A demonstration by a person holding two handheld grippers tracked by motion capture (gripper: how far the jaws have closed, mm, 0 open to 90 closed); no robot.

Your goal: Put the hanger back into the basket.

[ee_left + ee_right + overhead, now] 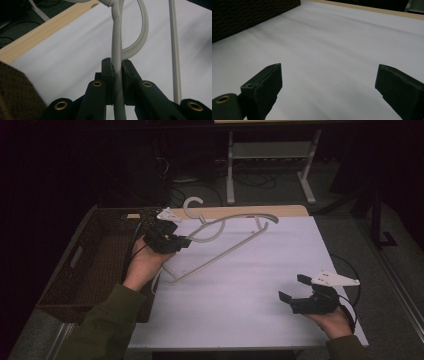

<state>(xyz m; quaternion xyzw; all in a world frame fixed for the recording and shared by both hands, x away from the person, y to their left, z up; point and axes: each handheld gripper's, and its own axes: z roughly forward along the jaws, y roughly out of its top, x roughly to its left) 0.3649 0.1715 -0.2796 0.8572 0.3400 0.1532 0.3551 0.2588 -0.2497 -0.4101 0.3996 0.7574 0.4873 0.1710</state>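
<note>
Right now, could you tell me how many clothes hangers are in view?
1. A single white plastic clothes hanger lies tilted across the table's far left area, its curved arm clamped in the left gripper beside the wicker basket, whose interior is dark.

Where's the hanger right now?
High view: the hanger sits over the table's far-left part beside the basket, clamped in the left gripper.
</note>
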